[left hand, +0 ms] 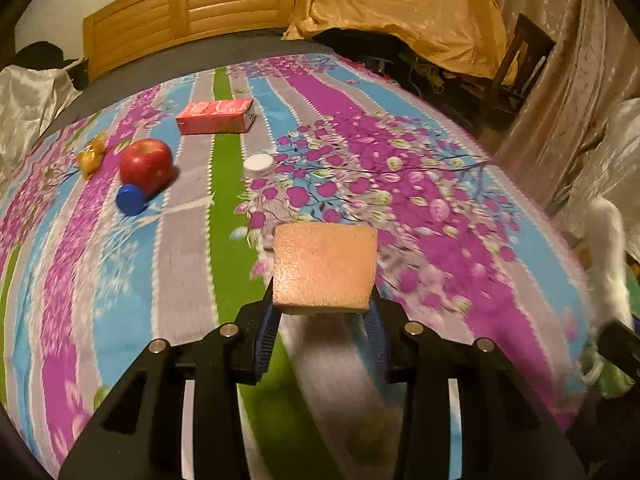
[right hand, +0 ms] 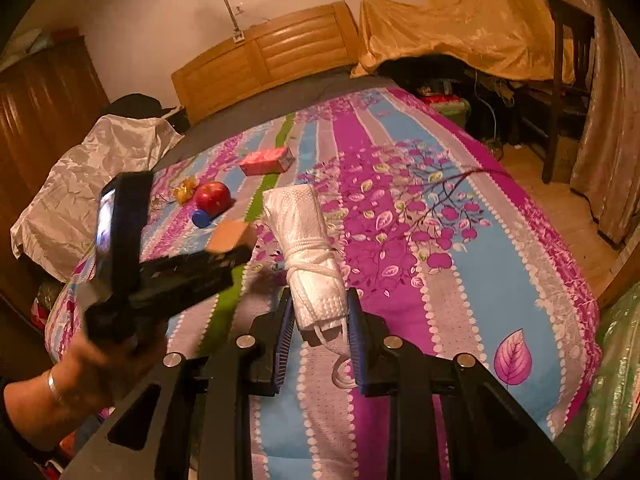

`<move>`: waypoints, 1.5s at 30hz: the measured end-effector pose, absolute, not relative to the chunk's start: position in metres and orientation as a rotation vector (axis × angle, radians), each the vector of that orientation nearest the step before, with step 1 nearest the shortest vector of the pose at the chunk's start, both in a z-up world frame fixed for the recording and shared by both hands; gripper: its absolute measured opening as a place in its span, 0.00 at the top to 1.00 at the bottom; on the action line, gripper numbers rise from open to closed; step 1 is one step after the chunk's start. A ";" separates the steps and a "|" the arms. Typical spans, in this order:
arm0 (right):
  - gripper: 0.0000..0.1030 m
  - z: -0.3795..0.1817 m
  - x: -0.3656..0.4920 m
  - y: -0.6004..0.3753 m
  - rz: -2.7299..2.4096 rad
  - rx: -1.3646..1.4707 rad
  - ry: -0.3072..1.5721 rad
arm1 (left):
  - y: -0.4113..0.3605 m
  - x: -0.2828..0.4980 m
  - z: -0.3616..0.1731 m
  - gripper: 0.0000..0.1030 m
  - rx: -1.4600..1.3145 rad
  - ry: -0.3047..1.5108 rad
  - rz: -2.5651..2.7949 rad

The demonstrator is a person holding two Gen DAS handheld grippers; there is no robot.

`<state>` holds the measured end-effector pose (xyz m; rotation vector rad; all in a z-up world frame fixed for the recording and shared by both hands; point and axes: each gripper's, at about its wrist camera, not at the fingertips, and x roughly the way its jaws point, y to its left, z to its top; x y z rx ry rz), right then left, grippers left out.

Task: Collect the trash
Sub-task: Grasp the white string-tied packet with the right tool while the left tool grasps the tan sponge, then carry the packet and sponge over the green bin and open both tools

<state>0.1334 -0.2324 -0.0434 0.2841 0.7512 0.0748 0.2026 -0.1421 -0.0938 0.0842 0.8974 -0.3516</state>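
Observation:
My left gripper (left hand: 323, 312) is shut on an orange sponge (left hand: 325, 267) and holds it above the bed; it also shows in the right wrist view (right hand: 228, 235). My right gripper (right hand: 320, 320) is shut on a rolled white cloth tied with white cord (right hand: 308, 248), lifted over the bedspread. On the bed lie a red box (left hand: 216, 117), a white cap (left hand: 259, 164), a red apple (left hand: 146, 163), a blue cap (left hand: 130, 199) and a yellow wrapper (left hand: 91, 156).
A striped floral bedspread (left hand: 400, 184) covers the bed, with a wooden headboard (left hand: 188, 12) behind. A silvery bag (right hand: 92, 176) sits at the left. A dark chair (right hand: 568, 80) and curtains stand at the right. A greenish bag (right hand: 616, 380) is at the bed's near right corner.

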 end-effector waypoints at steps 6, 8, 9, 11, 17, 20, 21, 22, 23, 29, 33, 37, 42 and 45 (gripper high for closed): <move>0.74 -0.024 0.097 -0.244 0.028 0.285 0.693 | -0.163 0.163 -0.058 0.64 0.150 0.830 -0.373; 0.74 -0.017 0.081 -0.251 -0.003 0.290 0.673 | -0.175 0.155 -0.047 0.64 0.171 0.805 -0.386; 0.74 -0.014 0.075 -0.255 -0.017 0.291 0.664 | -0.182 0.151 -0.041 0.64 0.177 0.795 -0.396; 0.74 -0.007 0.061 -0.263 -0.049 0.292 0.644 | -0.196 0.142 -0.032 0.64 0.200 0.769 -0.415; 0.74 0.028 0.016 -0.304 -0.187 0.294 0.554 | -0.242 0.118 -0.008 0.64 0.256 0.704 -0.499; 0.74 0.041 -0.004 -0.324 -0.253 0.294 0.521 | -0.269 0.107 0.004 0.64 0.282 0.670 -0.547; 0.74 0.047 -0.013 -0.333 -0.280 0.297 0.508 | -0.278 0.104 0.008 0.64 0.289 0.659 -0.566; 0.74 0.051 -0.022 -0.341 -0.308 0.299 0.498 | -0.284 0.101 0.010 0.64 0.294 0.651 -0.580; 0.74 0.053 -0.027 -0.347 -0.327 0.301 0.492 | -0.296 0.095 0.015 0.64 0.303 0.636 -0.604; 0.74 0.065 -0.077 -0.392 -0.470 0.332 0.467 | -0.350 0.072 0.028 0.64 0.349 0.593 -0.724; 0.74 0.067 -0.109 -0.423 -0.564 0.359 0.463 | -0.385 0.055 0.032 0.64 0.387 0.569 -0.801; 0.74 0.064 -0.130 -0.450 -0.648 0.378 0.465 | -0.420 0.037 0.033 0.64 0.427 0.547 -0.880; 0.74 0.062 -0.163 -0.479 -0.749 0.386 0.468 | -0.455 0.021 0.028 0.64 0.474 0.558 -0.961; 0.74 0.058 -0.182 -0.497 -0.799 0.408 0.466 | -0.474 0.006 0.026 0.64 0.508 0.554 -1.011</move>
